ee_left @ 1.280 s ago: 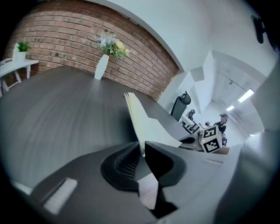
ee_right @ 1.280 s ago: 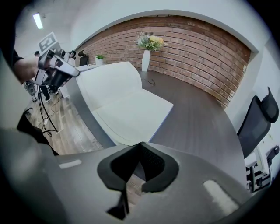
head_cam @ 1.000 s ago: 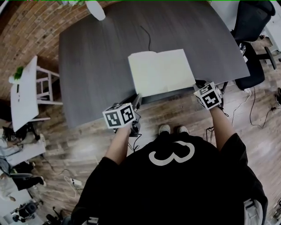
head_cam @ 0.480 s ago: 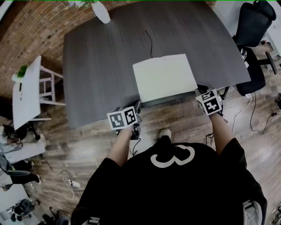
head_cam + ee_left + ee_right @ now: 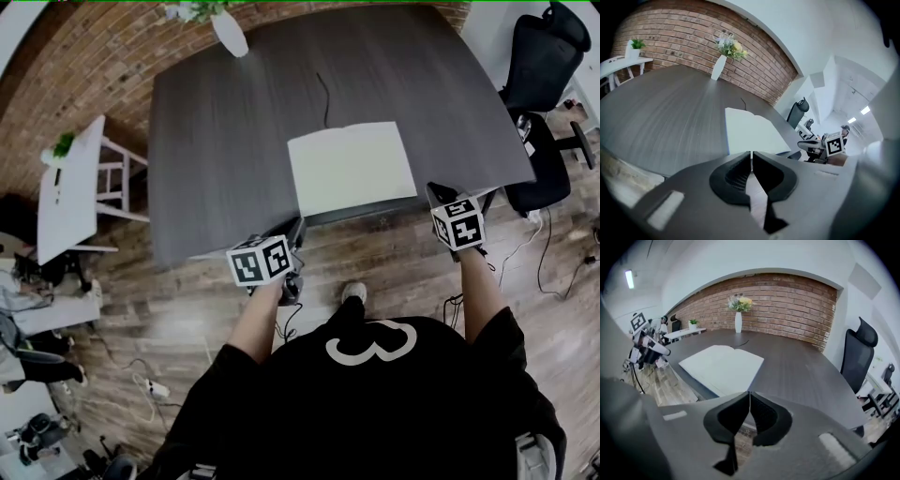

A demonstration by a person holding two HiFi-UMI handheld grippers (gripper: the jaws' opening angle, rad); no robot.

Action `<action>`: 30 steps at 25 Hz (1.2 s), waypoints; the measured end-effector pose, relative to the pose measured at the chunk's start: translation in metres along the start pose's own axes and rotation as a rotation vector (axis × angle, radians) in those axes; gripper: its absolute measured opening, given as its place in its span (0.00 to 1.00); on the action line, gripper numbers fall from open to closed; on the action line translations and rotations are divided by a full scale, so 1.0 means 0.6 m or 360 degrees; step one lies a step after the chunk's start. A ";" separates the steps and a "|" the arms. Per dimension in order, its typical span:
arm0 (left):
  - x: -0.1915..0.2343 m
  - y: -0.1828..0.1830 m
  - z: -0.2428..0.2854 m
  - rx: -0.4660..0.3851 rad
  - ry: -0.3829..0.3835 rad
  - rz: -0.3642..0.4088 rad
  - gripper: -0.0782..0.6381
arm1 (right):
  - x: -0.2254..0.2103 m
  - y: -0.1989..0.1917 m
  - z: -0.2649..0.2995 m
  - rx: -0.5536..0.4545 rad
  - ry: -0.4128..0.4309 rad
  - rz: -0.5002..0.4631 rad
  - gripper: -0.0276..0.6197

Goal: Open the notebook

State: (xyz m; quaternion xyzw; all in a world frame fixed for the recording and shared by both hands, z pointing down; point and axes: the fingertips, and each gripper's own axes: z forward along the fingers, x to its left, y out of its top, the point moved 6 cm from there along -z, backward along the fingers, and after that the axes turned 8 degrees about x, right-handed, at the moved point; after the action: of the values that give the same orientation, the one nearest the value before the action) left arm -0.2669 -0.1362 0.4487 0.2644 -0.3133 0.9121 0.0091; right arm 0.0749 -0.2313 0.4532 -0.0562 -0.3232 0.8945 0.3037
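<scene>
1. Where the person stands on the wood-plank floor (image 5: 375, 248), both grippers hang short of the table (image 5: 225, 141). Neither touches the notebook (image 5: 352, 169).
2. Left gripper (image 5: 751, 153): off the notebook's near-left corner. Its jaws are opening, with only a thin slit between the tips and nothing in it.
3. Right gripper (image 5: 749, 392): off the notebook's near-right corner, over the floor. Its jaw tips meet, with nothing between them.
4. Notebook: lies open and flat, with pale blank pages up and the fold running away from the person. Its near edge sits just inside the table's near edge.
5. Surface: dark grey, matt, with a fine streaked grain and a curved outline. Left of the notebook a broad stretch of tabletop lies bare; to its right is a narrower bare strip.
6. Beyond the notebook: a thin dark cable (image 5: 323, 94) runs from near its far edge toward the far side. A white tapered vase (image 5: 230, 33) of flowers stands at the far-left end, well apart from the notebook.
7. Room: a red brick wall (image 5: 787, 301) closes the far side. A black office chair (image 5: 539, 56) stands right of the notebook, past the table's right edge. A white side table (image 5: 66, 202) stands well to the left, on the floor.
</scene>
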 end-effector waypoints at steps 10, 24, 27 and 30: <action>-0.202 0.020 -0.097 -0.0258 -0.0289 0.0247 0.15 | 0.093 0.060 -0.190 -0.0482 0.0576 -0.0075 0.11; -0.423 -0.021 -0.249 -0.0511 -0.0467 0.0730 0.12 | 0.197 0.049 -0.430 -0.0913 0.1026 -0.0230 0.05; -0.441 -0.042 -0.260 -0.0504 -0.0429 0.0834 0.12 | 0.205 0.029 -0.438 -0.0910 0.1089 -0.0177 0.05; -0.447 -0.064 -0.256 -0.0478 -0.0402 0.0837 0.13 | 0.212 0.012 -0.448 -0.0928 0.1157 -0.0120 0.05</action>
State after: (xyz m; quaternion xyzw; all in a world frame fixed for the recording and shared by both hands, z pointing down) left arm -0.1024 0.0230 0.2373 0.2811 -0.5006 0.7867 -0.2268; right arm 0.0481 -0.0155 0.2501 -0.4372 -0.4354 0.6770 0.4011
